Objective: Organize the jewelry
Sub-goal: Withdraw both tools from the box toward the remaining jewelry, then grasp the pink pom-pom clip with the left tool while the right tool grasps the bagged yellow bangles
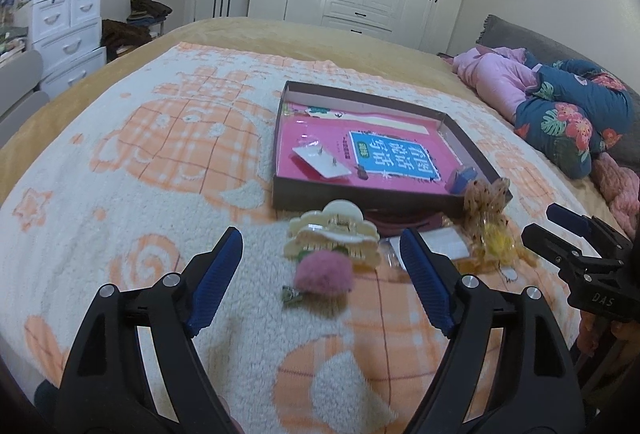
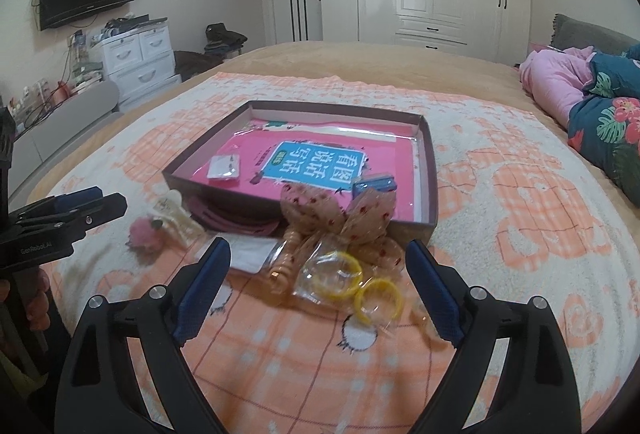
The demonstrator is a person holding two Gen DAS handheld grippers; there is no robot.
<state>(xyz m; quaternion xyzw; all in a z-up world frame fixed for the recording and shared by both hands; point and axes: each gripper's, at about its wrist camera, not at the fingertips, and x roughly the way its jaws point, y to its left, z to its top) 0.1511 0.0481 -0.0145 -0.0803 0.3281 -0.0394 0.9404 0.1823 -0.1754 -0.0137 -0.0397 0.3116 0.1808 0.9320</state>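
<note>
Bedroom, fleecy orange-and-white blanket [image 1: 120,162] on bed.

Left wrist: left tool [image 1: 322,276] spread wide, empty, over pink pompom clip [image 1: 324,274] and cream claw clip [image 1: 334,234]. "DAS" on right tool [image 1: 560,230].

Right wrist: right tool [image 2: 318,284] wide, empty; yellow rings [image 2: 356,284] in clear bag between fingers. Cardboard tray [image 2: 224,190] behind holds pink book reading "看图说话写话". "GenRobot.AI" on left tool.

pink book [image 2: 320,170]: 看图说话写话 | left tongs [image 2: 76,208] body: genrobot.ai | right tongs [image 1: 576,234] body: das

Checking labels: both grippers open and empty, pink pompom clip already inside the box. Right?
Not quite. The pompom clip lies on the blanket, outside the box, as the left wrist view shows. Left gripper and right gripper are open and empty.
</note>
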